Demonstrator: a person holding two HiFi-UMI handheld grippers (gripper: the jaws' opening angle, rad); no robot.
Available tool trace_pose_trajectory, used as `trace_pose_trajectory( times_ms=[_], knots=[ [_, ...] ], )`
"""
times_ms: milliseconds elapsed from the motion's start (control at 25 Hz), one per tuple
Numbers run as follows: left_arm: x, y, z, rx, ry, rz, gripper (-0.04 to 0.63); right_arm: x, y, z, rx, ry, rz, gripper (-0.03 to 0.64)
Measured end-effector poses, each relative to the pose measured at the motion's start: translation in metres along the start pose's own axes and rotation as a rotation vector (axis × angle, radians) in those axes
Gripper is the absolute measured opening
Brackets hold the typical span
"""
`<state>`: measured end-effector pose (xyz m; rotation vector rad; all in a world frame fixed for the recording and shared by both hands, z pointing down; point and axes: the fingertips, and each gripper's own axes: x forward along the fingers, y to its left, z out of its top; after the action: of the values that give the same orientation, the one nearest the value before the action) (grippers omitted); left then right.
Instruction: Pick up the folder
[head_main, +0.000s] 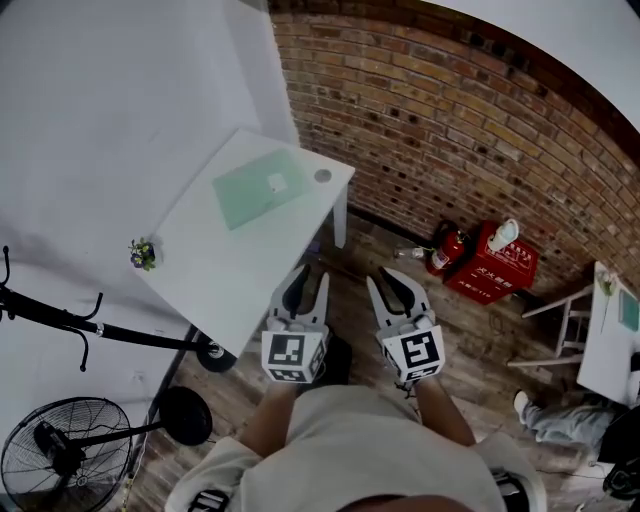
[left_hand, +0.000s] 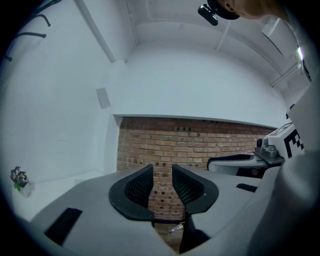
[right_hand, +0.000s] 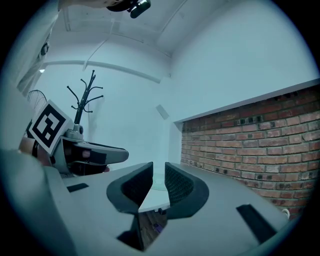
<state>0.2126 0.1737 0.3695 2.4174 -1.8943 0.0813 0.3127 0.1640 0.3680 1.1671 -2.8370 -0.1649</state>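
Note:
The pale green folder (head_main: 256, 190) lies flat on the far part of a white table (head_main: 230, 270), with a small white slip (head_main: 277, 182) on top of it. My left gripper (head_main: 309, 277) and right gripper (head_main: 391, 281) are held side by side over the wooden floor, short of the table's near corner and well clear of the folder. Both point level toward the brick wall. In the left gripper view the left gripper (left_hand: 162, 176) is open and empty. In the right gripper view the right gripper (right_hand: 159, 176) is open too, and the table's corner (right_hand: 151, 201) shows through the gap.
A small flower pot (head_main: 143, 254) and a grey round thing (head_main: 322, 175) sit on the table. A fire extinguisher (head_main: 446, 250) and a red box (head_main: 492, 263) stand by the brick wall (head_main: 450, 130). A coat stand (head_main: 100, 327) and a fan (head_main: 48, 462) are at the left.

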Motion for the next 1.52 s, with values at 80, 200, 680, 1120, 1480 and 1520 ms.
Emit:
trace_pose_trajectory(
  times_ms=[80,200,680,1120,1480,1520],
  knots=[
    [0.016,0.013,-0.003,-0.009,0.013,0.000,0.110,0.018,-0.007,-0.004,-0.003,0.007,0.003,0.072],
    [0.039,0.041,-0.002,-0.018,0.022,0.013,0.110,0.053,-0.009,-0.003,-0.011,0.012,0.028,0.072],
    [0.123,0.146,0.000,-0.062,0.058,0.060,0.110,0.194,-0.028,-0.010,0.010,0.065,0.107,0.074],
    [0.157,0.230,-0.012,-0.096,0.085,0.080,0.110,0.293,-0.015,-0.025,0.021,0.136,0.189,0.075],
    [0.161,0.274,-0.019,-0.121,0.101,0.156,0.110,0.335,-0.012,-0.035,0.028,0.170,0.233,0.075],
    [0.162,0.278,-0.020,-0.123,0.103,0.165,0.110,0.340,-0.014,-0.036,0.027,0.170,0.236,0.075]
  ],
)
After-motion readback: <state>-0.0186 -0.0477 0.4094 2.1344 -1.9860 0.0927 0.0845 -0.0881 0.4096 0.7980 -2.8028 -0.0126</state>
